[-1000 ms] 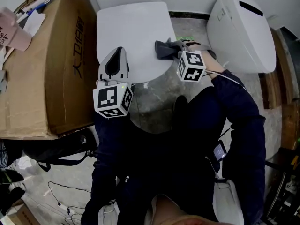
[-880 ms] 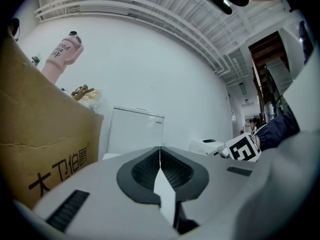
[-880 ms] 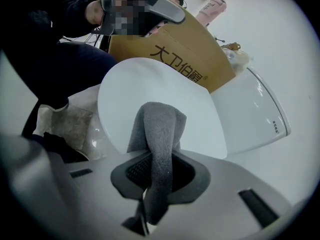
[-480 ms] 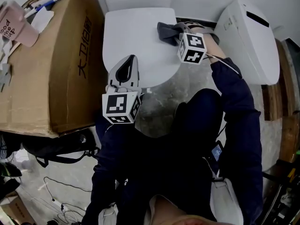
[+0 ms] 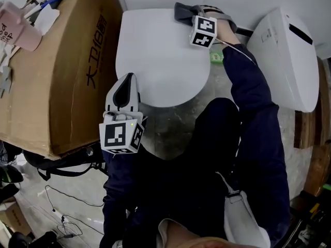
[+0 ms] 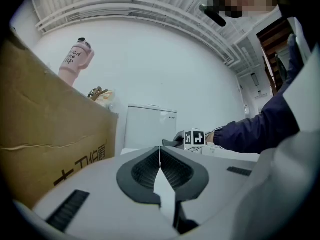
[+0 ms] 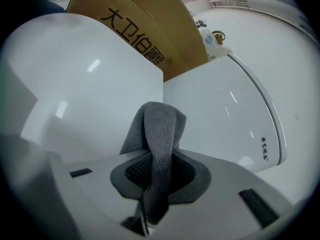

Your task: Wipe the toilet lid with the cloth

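A large cardboard box with dark printed characters stands along the left of the white toilet lid, and a second white toilet body lies to the lid's right on the grey stone floor. The lid is closed and flat, its rounded end toward the person.

The person's dark sleeve stretches further out than a second ago. Then the right gripper worked at the middle of the lid's right edge; half a second ago it was higher along that edge; now it sits at the lid's far right corner, close to the wall. Its jaws are clamped on a grey cloth, which rests on that corner. In the right gripper view the cloth rises from between the closed-in jaws and folds over against the lid's glossy surface.

The left gripper has kept its place over the lid's near left edge, beside the box. Its jaws are pressed together with nothing between them, as the left gripper view shows.

A pink bottle lies on top of the box.
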`<state>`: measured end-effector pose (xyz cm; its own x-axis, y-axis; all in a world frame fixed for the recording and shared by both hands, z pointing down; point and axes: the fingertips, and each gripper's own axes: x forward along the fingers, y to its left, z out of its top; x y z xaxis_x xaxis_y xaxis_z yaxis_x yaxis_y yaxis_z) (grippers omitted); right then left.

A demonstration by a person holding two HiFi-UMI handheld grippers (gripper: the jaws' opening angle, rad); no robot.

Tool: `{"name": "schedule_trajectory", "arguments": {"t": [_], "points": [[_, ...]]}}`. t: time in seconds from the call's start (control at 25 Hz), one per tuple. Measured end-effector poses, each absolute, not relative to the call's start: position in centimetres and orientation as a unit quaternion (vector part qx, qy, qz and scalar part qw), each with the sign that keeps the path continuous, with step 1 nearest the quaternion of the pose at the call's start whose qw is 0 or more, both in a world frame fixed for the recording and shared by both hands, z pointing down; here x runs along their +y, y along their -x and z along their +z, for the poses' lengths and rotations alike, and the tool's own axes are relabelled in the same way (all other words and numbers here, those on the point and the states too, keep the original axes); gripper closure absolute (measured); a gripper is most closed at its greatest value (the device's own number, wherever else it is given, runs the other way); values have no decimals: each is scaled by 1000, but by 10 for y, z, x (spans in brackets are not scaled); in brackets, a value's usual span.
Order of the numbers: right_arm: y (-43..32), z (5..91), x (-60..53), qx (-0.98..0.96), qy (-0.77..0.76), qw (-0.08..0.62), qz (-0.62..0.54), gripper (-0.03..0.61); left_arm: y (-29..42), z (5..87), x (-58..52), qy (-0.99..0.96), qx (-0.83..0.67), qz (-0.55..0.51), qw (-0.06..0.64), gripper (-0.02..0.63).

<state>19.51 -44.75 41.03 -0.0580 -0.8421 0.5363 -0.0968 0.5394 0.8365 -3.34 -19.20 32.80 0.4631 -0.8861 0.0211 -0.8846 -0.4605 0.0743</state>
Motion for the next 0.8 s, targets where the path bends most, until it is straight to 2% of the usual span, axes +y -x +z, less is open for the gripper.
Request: {"name": "schedule_trajectory", "arguments": {"t": [0.36, 0.8], "points": [[-196, 434, -481, -653, -346, 615, -275, 515, 36, 336, -208, -845, -533, -14, 45, 597], [-182, 442, -439, -653, -326, 631, -264, 515, 30, 332, -204, -858, -510, -27, 49, 597]]}}
